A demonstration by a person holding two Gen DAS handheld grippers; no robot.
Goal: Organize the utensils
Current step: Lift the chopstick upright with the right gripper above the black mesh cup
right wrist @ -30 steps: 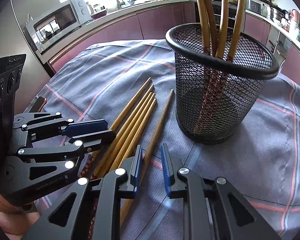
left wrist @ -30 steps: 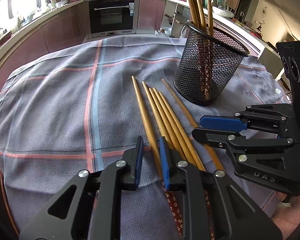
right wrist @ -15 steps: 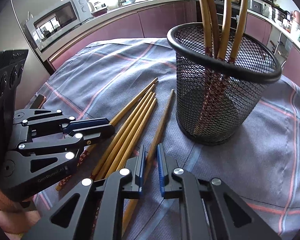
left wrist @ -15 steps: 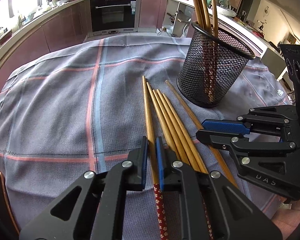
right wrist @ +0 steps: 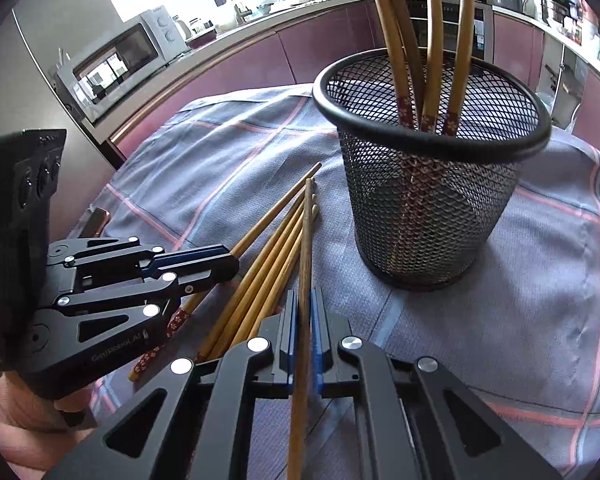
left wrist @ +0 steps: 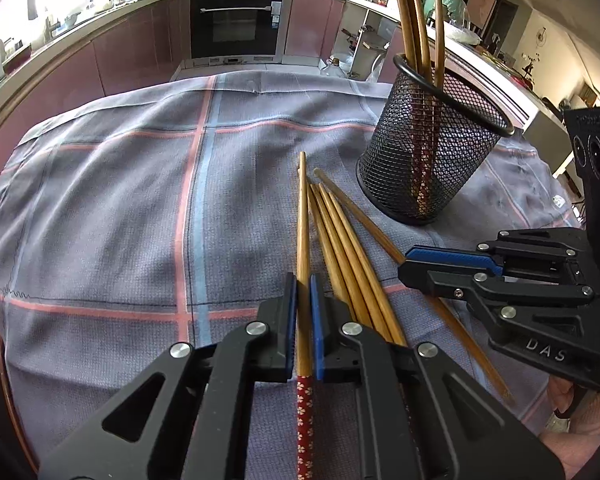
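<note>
A chopstick [left wrist: 303, 248] runs up the middle of the left wrist view, its wooden tip toward the centre of the frame and its red flower-patterned end at the bottom edge. The left gripper [left wrist: 303, 304] is clamped on it, blue pads pressed against both sides of the shaft; its jaws have just closed onto it. Just to the right of it three more chopsticks [left wrist: 342, 240] lie side by side on the cloth, fanning up from under the gripper.

In the right wrist view a second chopstick [right wrist: 306, 264] stands up the lower middle of the frame, and the right gripper [right wrist: 304, 316] is closed tight on it, the jaws having just come together around the shaft. In the left wrist view the same gripper sits at the right edge with its fingers pinched over a chopstick that slants toward the lower right.

The black mesh cup [right wrist: 432, 208] stands upright in the upper right of both views, near the tips of the loose chopsticks but apart from them. Several chopsticks [right wrist: 432, 40] lean inside it, patterned ends down.

Everything rests on a grey checked tablecloth [left wrist: 100, 208] with pink and blue stripes. Behind it, a built-in oven [left wrist: 236, 20] shows at the top of the left wrist view, and a microwave [right wrist: 120, 60] at the upper left of the right wrist view.
</note>
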